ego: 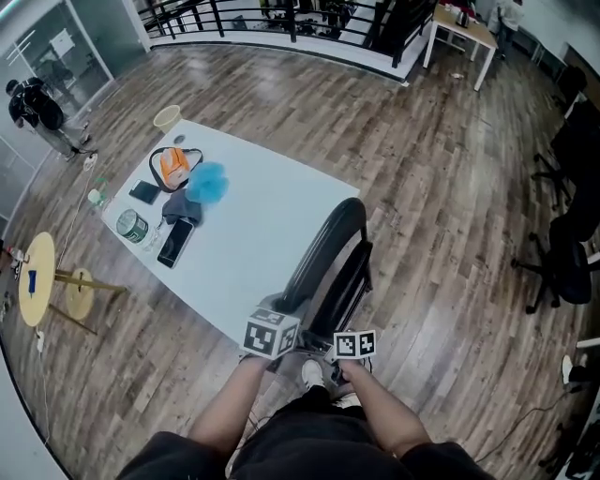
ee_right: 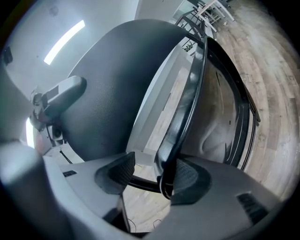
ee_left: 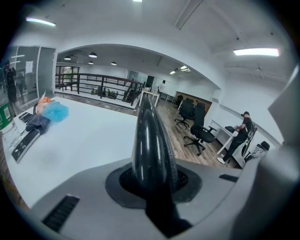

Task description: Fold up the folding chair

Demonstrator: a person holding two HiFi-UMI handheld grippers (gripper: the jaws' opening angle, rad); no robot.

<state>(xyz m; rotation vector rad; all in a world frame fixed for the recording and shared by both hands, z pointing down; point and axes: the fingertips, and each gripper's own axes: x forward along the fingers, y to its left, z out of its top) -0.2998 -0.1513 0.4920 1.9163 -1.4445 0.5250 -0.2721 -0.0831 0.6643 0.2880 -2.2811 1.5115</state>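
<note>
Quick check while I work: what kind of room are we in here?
Probably an open-plan office or lab floor, maybe a mezzanine: black swivel office chairs on wood-look flooring, a white table and a black railing along the far edge.

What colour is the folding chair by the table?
Black. The folding chair shows it best in the head view.
</note>
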